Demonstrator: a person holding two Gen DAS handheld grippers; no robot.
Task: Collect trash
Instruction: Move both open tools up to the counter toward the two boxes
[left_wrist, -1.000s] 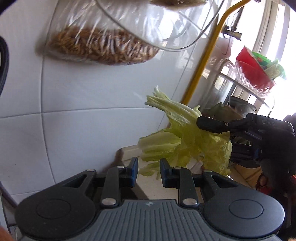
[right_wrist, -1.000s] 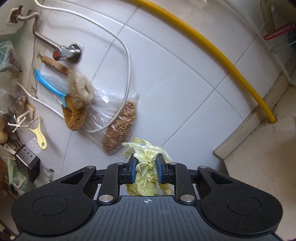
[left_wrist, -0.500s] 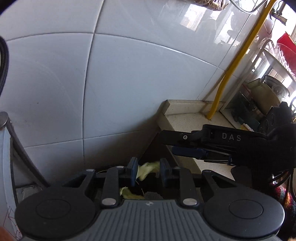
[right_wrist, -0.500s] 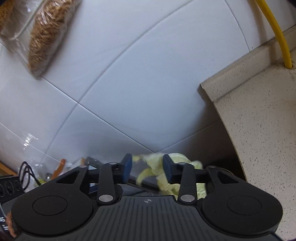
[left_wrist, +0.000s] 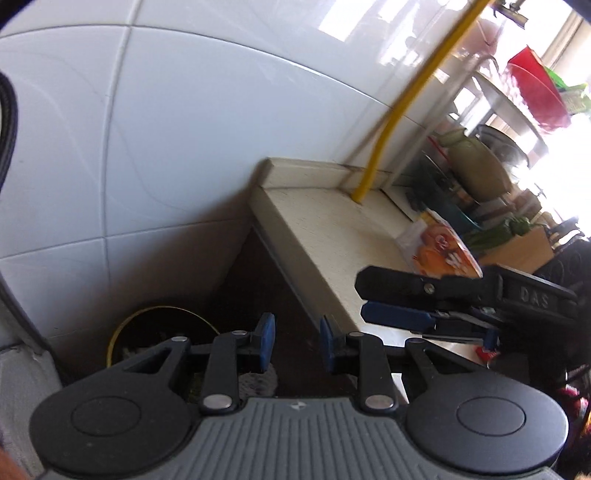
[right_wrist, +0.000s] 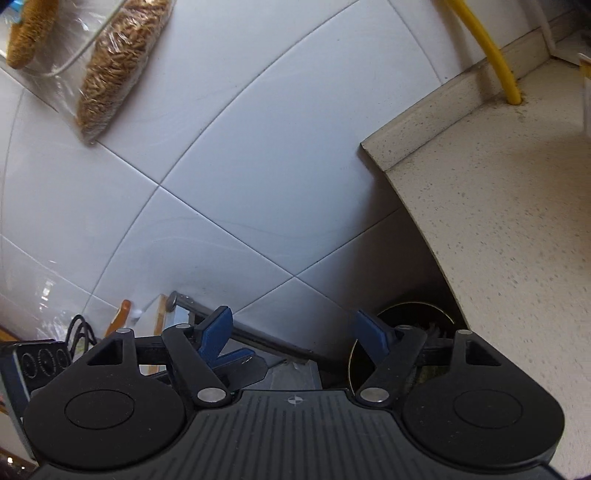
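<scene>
A dark round bin with a yellow rim stands on the floor between the tiled wall and the end of the counter; its rim also shows in the right wrist view. My left gripper hovers beside and above it, jaws a little apart with nothing between them. My right gripper points down toward the bin, its jaws opening wide and empty. In the left wrist view the right gripper reaches in from the right, over the counter's edge. No lettuce shows in either view.
The speckled counter ends just right of the bin; an orange snack wrapper lies on it. A yellow pipe runs down the wall into the counter. A bag of grain hangs on the tiles. A crowded rack stands behind.
Both grippers have sunk down the wall toward the bin. The right gripper's jaws have opened and the lettuce leaves they held are gone from view.
</scene>
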